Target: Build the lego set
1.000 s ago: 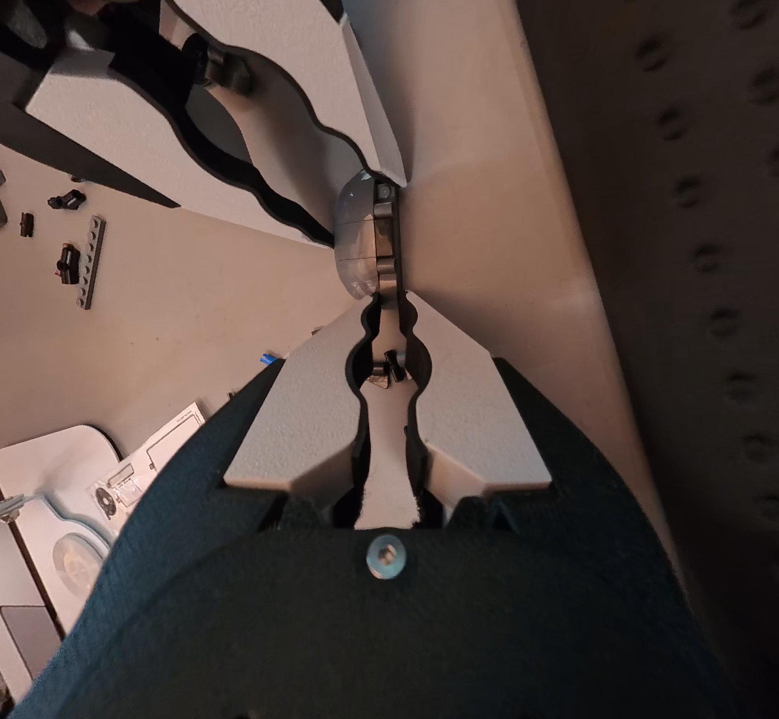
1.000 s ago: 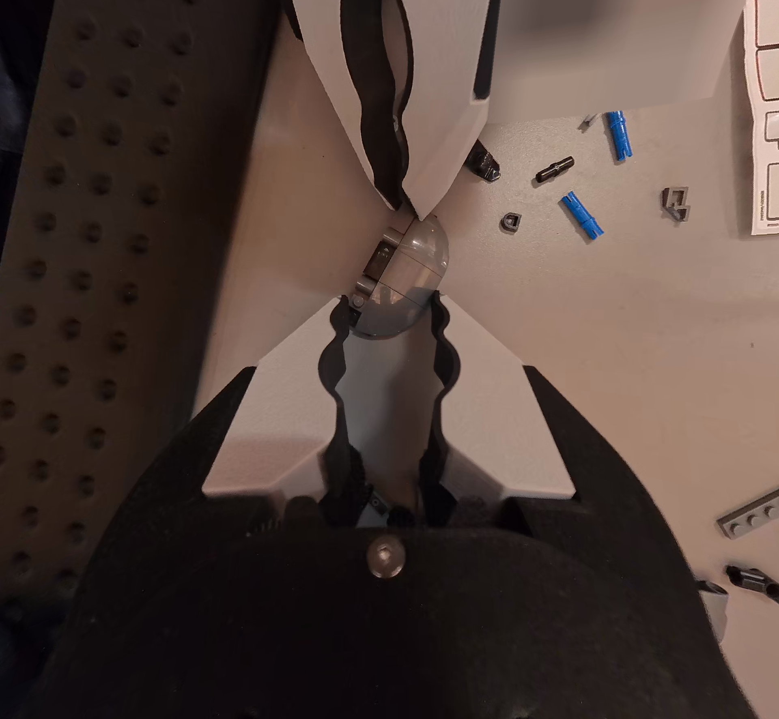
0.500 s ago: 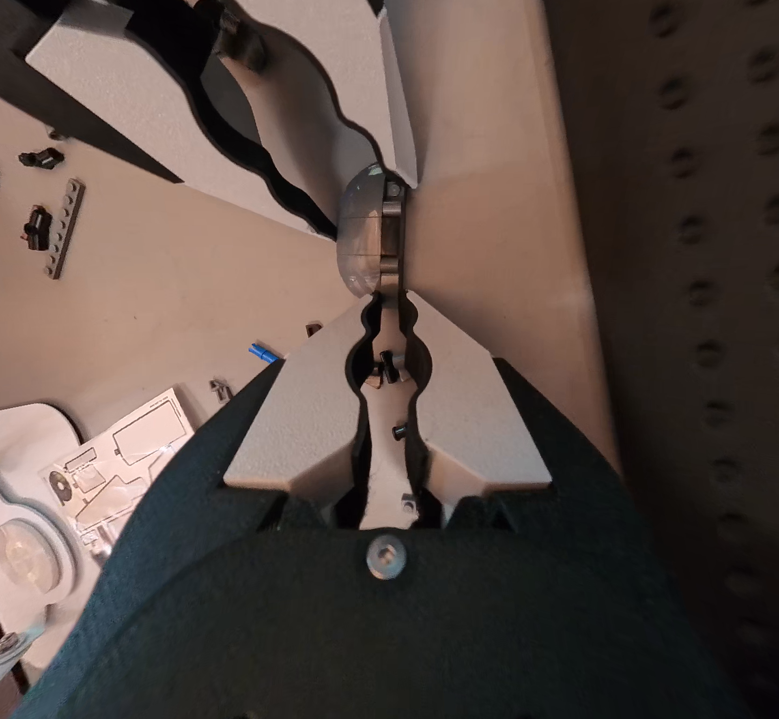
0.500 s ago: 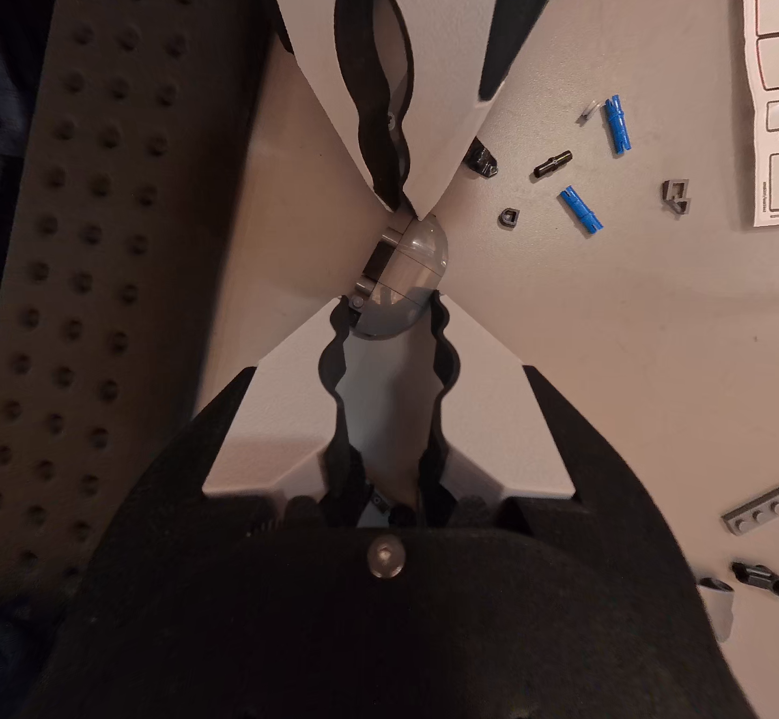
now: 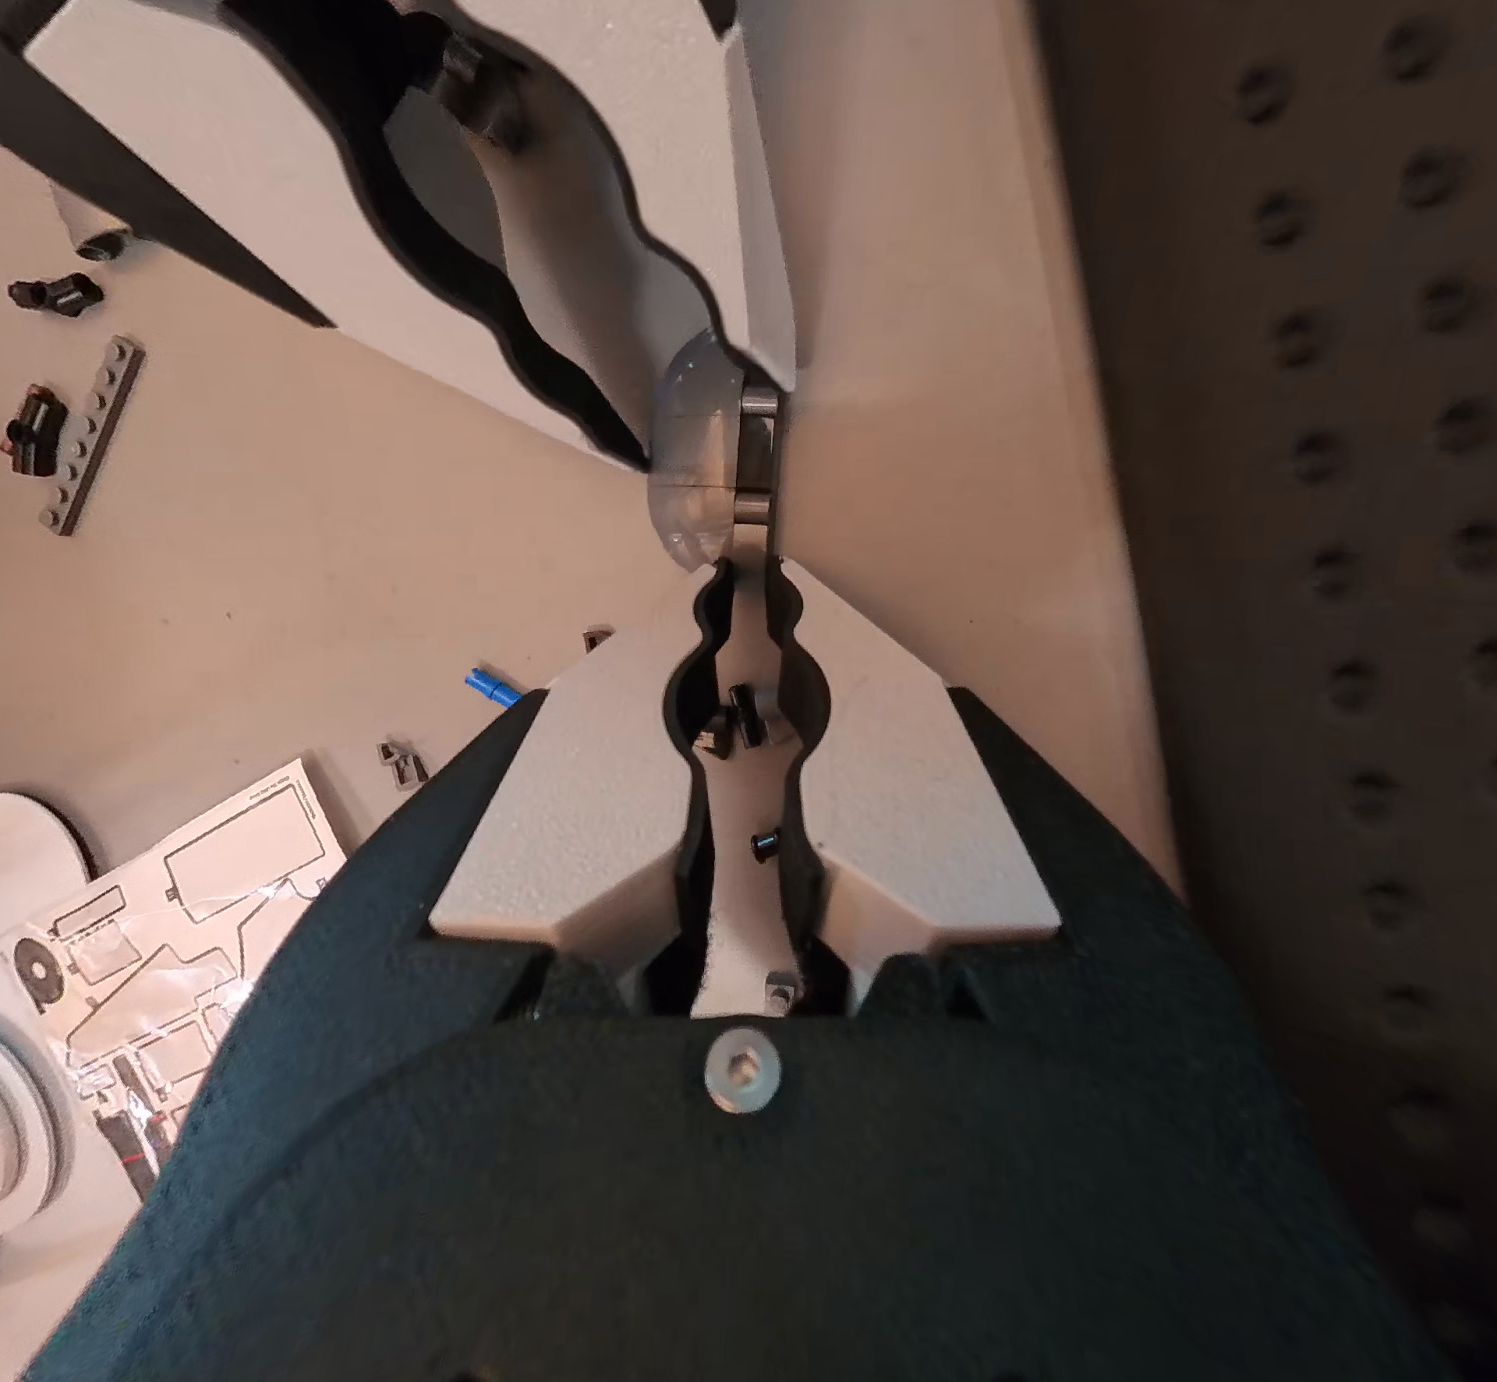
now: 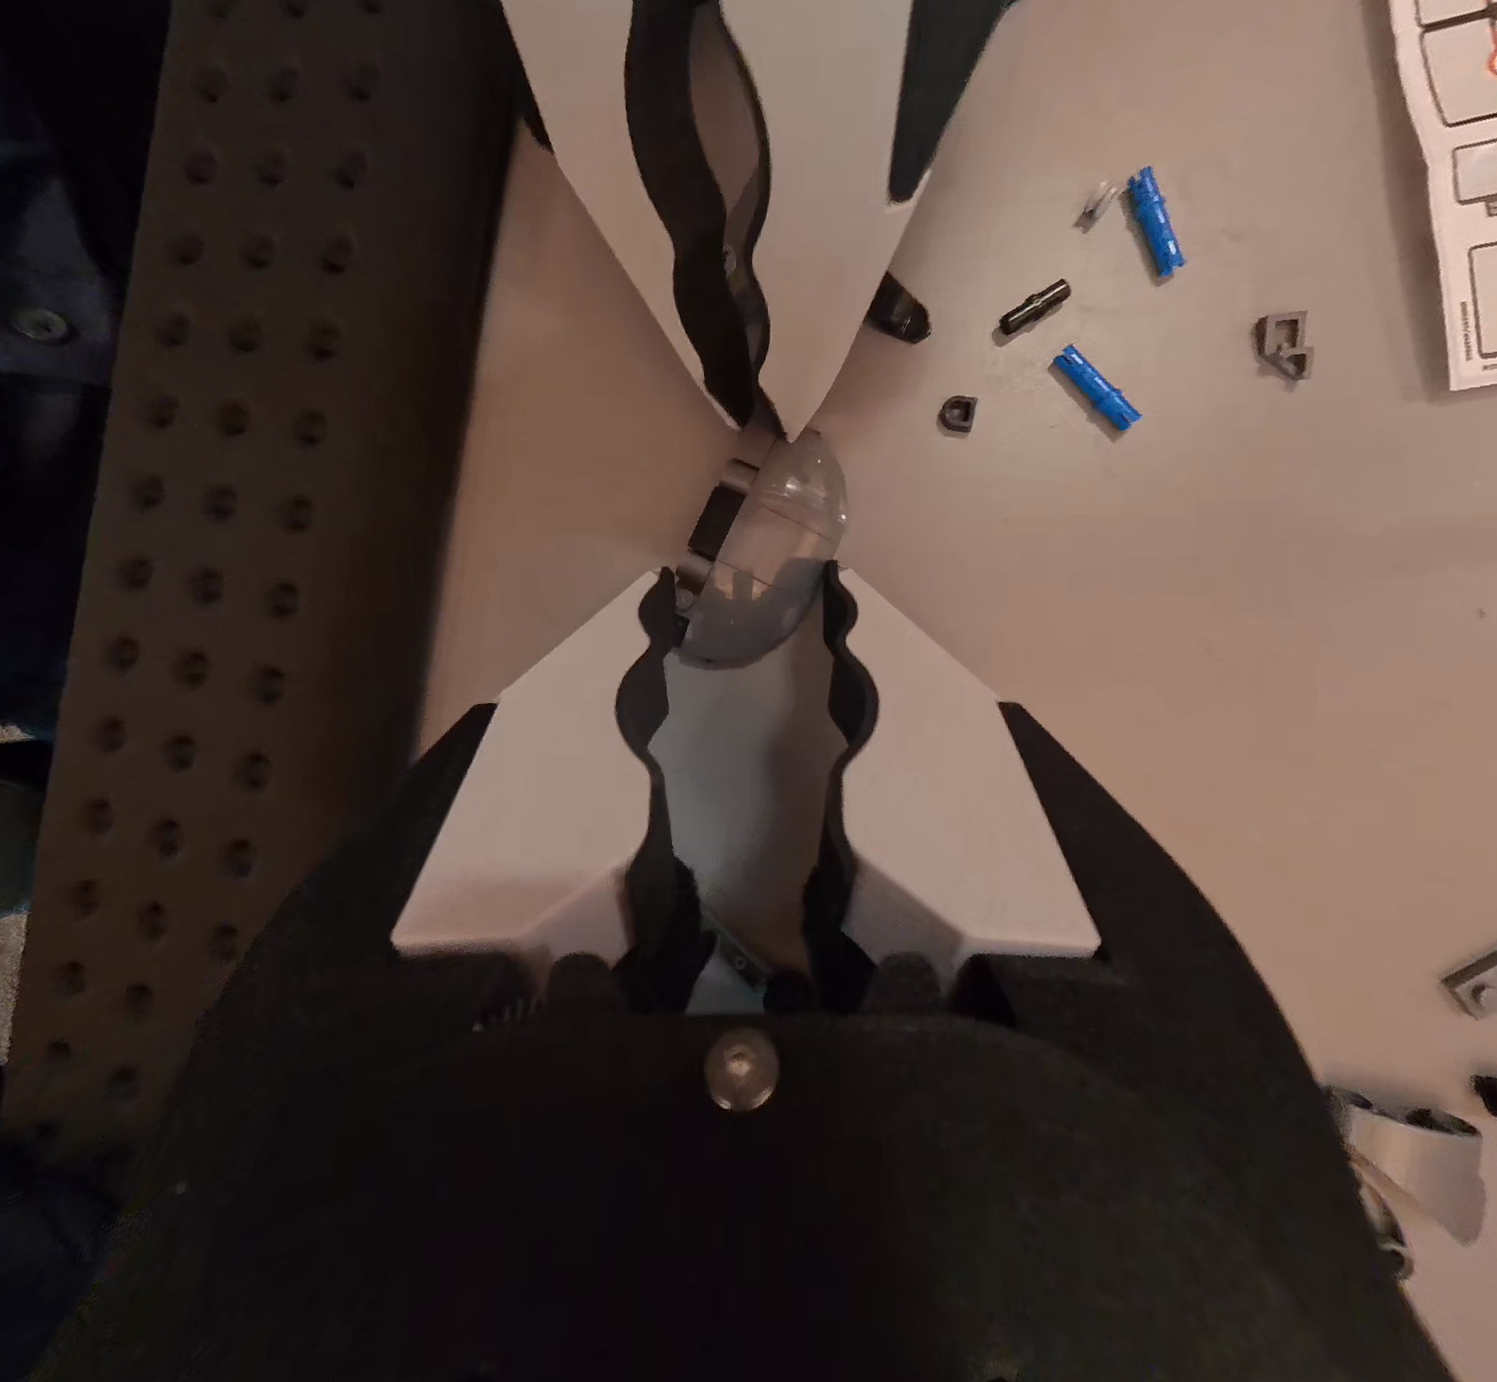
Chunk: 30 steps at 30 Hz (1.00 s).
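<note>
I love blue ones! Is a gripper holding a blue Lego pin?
No, both blue pins lie loose on the table, away from the grippers.

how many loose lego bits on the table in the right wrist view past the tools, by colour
blue pins: 2
black pieces: 2
dark grey pieces: 2
pale sliver: 1
total: 7

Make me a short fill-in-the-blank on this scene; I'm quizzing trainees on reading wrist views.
1. Both tools grip one small ____ rounded lego assembly.
2. In the right wrist view, ____ blue pins lie on the table.
3. The left tool pinches the assembly's thin ____ edge.
4. The long grey studded plate lies ____ on the table.

Missing words: grey; two; flat; flat
</note>
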Tool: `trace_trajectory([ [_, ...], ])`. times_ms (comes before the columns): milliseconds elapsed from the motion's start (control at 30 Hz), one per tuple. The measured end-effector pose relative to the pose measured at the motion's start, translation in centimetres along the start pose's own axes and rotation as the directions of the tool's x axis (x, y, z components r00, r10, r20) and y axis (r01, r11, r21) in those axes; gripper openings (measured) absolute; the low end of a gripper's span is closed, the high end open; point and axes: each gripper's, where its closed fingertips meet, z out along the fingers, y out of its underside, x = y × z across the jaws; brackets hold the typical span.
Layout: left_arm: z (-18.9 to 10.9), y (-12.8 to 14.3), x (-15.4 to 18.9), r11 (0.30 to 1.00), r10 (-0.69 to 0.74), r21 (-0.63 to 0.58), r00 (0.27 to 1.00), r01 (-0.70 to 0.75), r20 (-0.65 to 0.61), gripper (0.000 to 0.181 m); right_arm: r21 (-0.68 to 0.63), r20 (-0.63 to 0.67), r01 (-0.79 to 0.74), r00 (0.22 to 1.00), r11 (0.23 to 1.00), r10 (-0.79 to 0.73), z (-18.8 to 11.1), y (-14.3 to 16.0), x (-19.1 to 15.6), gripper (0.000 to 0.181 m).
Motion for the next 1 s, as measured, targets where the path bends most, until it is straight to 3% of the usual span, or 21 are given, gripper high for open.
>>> trace_trajectory([
  [100, 0.0, 0.0, 0.0, 1.000, 0.001, -0.003, 1.000, -0.001, 0.001, 0.006, 0.068, 0.036, -0.053, 0.998, 0.996, 0.050, -0.2, -1.3, -0.2, 0.035],
  [500, 0.2, -0.2, -0.1, 0.999, 0.024, -0.039, 0.999, -0.023, 0.022, 0.006, 0.090, 0.084, -0.291, 0.955, 0.952, 0.284, 1.0, -1.7, 1.2, 0.028],
  [1000, 0.4, -0.5, -0.1, 0.997, 0.036, -0.070, 0.999, -0.033, 0.034, 0.006, 0.070, 0.061, -0.294, 0.955, 0.953, 0.290, 1.3, -2.0, 0.9, 0.017],
])
